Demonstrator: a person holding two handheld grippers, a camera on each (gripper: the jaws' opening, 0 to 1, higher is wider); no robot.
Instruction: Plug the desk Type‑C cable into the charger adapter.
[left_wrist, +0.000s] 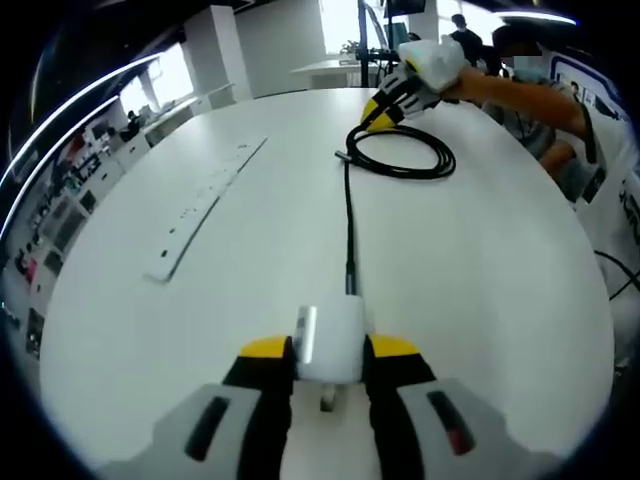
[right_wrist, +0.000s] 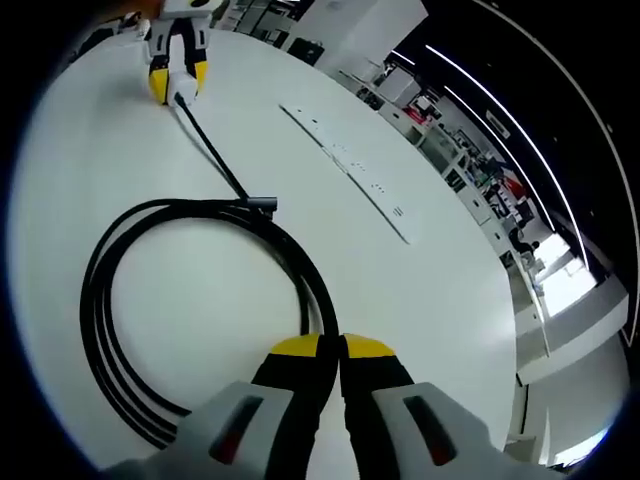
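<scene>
White matte round surface, power strip lying flat at 10 o'clock. Black rubbery cable: coil by the right gripper, jaws clenched on it; a straight run reaches the boxy white glossy adapter, clamped in the left gripper jaws. Free metal-tipped plug lies at 11 o'clock from the right jaws, axis crosswise.

Your left tongs sit low over the counter with their yellow-tipped jaws clamped on the charger adapter, while your right tongs, far across it, are pinched tight onto the black cable.
</scene>
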